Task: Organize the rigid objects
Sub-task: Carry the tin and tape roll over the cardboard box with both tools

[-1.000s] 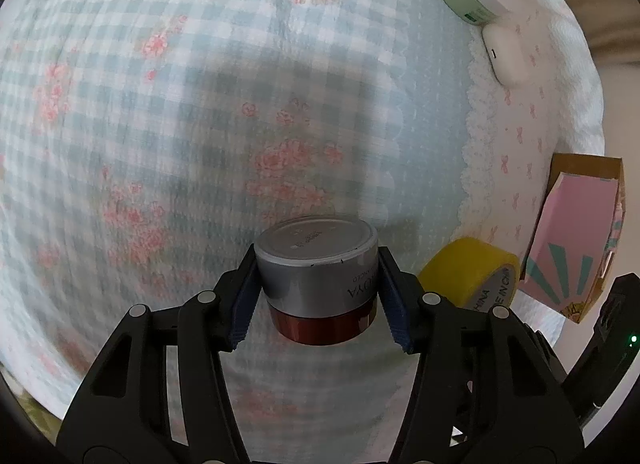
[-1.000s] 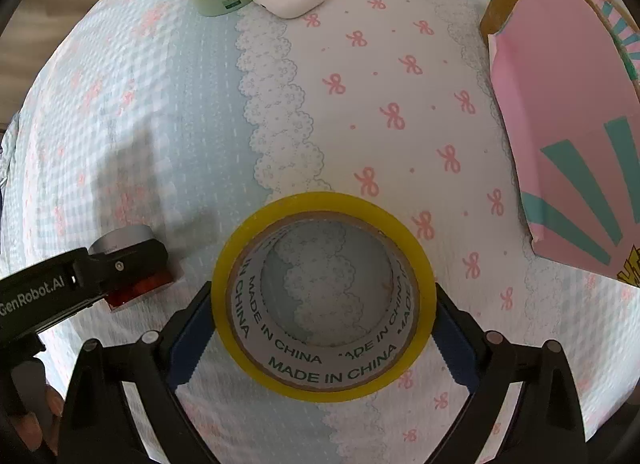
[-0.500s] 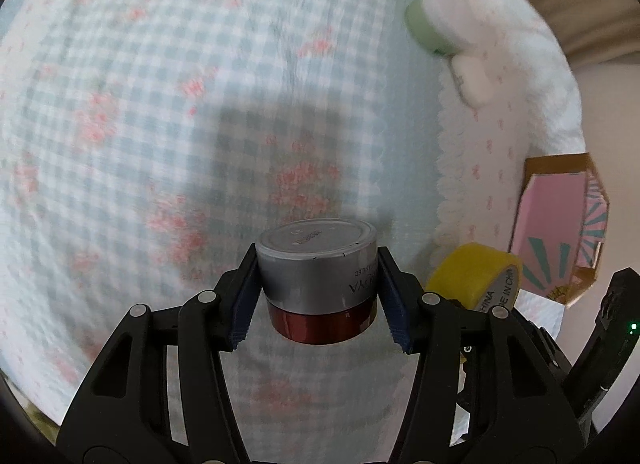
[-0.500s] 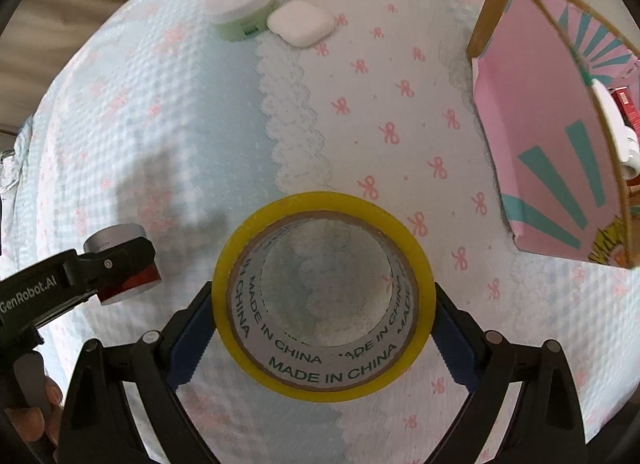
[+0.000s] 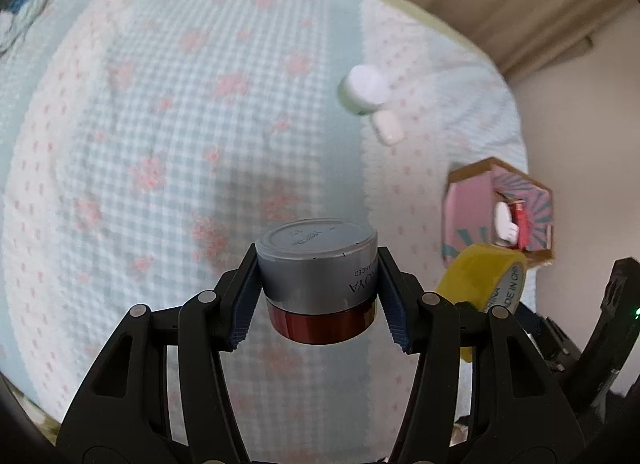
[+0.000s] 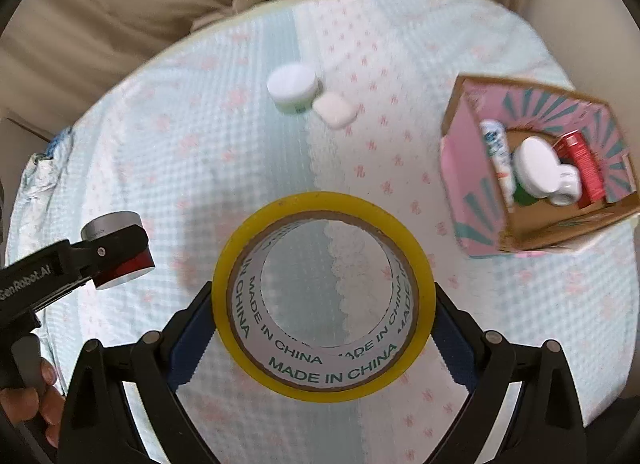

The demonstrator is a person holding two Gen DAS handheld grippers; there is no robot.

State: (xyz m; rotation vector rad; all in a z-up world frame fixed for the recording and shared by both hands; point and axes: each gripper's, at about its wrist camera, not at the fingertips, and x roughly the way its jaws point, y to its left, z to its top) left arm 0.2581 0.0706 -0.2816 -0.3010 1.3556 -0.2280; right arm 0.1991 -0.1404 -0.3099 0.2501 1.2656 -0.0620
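Observation:
My left gripper (image 5: 318, 300) is shut on a round jar with a silver lid and red base (image 5: 318, 276) and holds it well above the bed; the jar also shows in the right wrist view (image 6: 116, 252). My right gripper (image 6: 324, 312) is shut on a roll of yellow tape (image 6: 324, 388), also high above the bed; the tape shows in the left wrist view (image 5: 486, 278). A pink cardboard box (image 6: 472, 184) at the right holds a white jar (image 6: 538, 168), a red carton and a tube. The box also shows in the left wrist view (image 5: 466, 204).
A green jar with a white lid (image 6: 292, 86) and a small white case (image 6: 335, 110) lie together at the far side of the patterned bedspread (image 6: 200, 168). Beige fabric lies beyond the bed's edge. A hand holds the left gripper's handle (image 6: 24, 396).
Both grippers have risen and pulled back from the bed with their objects held. The box's open top and its contents have come into view.

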